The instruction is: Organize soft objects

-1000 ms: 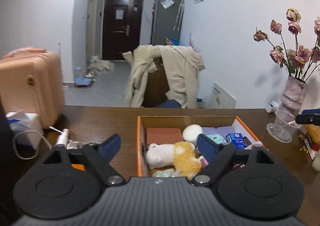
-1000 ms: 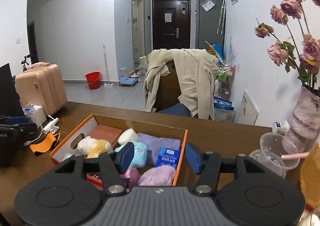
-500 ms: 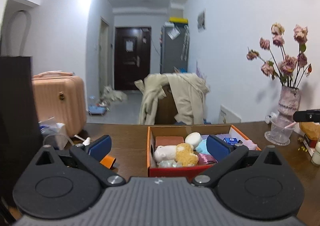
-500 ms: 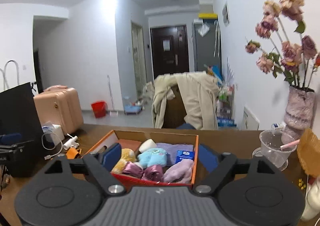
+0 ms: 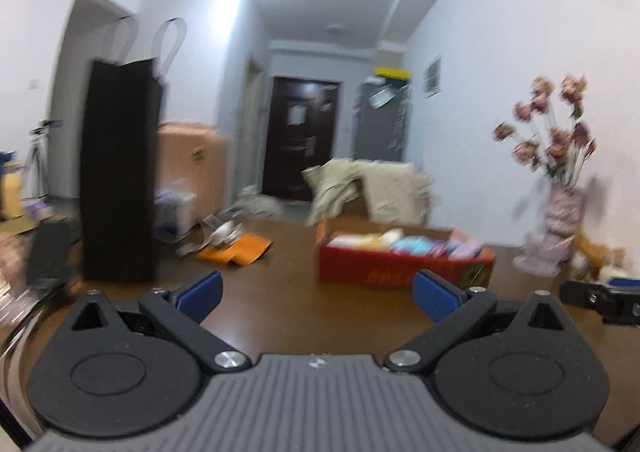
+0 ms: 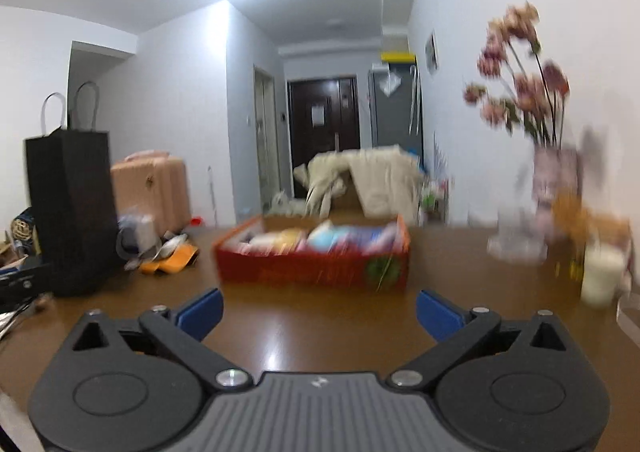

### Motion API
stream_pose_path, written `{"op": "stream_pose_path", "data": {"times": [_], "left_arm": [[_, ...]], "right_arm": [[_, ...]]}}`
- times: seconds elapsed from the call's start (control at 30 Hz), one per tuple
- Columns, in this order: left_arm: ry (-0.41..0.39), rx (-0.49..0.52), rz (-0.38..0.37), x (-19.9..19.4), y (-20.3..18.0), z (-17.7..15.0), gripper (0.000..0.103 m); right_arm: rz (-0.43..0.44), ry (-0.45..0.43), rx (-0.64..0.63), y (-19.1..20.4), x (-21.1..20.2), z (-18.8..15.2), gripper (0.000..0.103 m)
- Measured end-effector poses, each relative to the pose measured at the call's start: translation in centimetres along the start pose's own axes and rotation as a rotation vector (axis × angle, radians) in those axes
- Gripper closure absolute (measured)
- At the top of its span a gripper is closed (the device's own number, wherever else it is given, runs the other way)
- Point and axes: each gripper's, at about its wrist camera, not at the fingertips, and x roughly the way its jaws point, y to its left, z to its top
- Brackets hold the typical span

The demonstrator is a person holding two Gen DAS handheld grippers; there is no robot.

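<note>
1. The box (image 6: 312, 266) sits in the middle of the right wrist view, on the brown table (image 6: 304, 336); in the left wrist view it lies right of the centre (image 5: 404, 272)
2. Soft things (image 6: 320, 238) fill the box up to its rim; both views are blurred, so I cannot tell single items apart
3. The left gripper (image 5: 318, 294) is spread wide and holds nothing; its blue pads (image 5: 200, 292) stand far apart in the lower part of the frame
4. The right gripper (image 6: 318, 312) is also wide and empty, low over the table, and it points at the red front wall of the box
5. Both grippers are level and apart from the box, and nothing is touched
6. I judge that the box looks already packed, so the step in hand is probably to finish or to look for a loose item
7. To do it well, hold the grippers steady until the view is sharp, and keep away from the vase (image 6: 554, 180) at the right and the black bag (image 6: 72, 208) at the left
</note>
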Motion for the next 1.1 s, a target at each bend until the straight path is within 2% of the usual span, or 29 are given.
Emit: {"op": "stream_pose_path", "data": {"times": [0.1,0.17,0.27,0.43,1.1], "left_arm": [[0.003,0.075,-0.026,-1.5,-0.5,-1.2,0.0],[-0.006,0.083,-0.037,-1.4,-0.7,-0.9,0.0],[-0.018,0.055,-0.037,-1.6,-0.2,-0.7,0.0],[-0.004,0.062,-0.054,-1.6,-0.4,-1.1,0.0],[-0.013,0.077,-0.062,-1.7,-0.3,-0.9,0.0]], "right_arm": [[-0.024,0.008,0.027,1.4,-3.1,-3.3,0.0],[0.003,0.044,0.03,1.7,-3.5,-4.1,0.0],[0.02,0.038,0.002,2.3,-3.5,-3.9,0.0],[0.034,0.015,-0.032,3.0,-3.8,-3.6,0.0],[0.037,0.011,-0.009,2.1,-3.5,-2.9,0.0]]}}
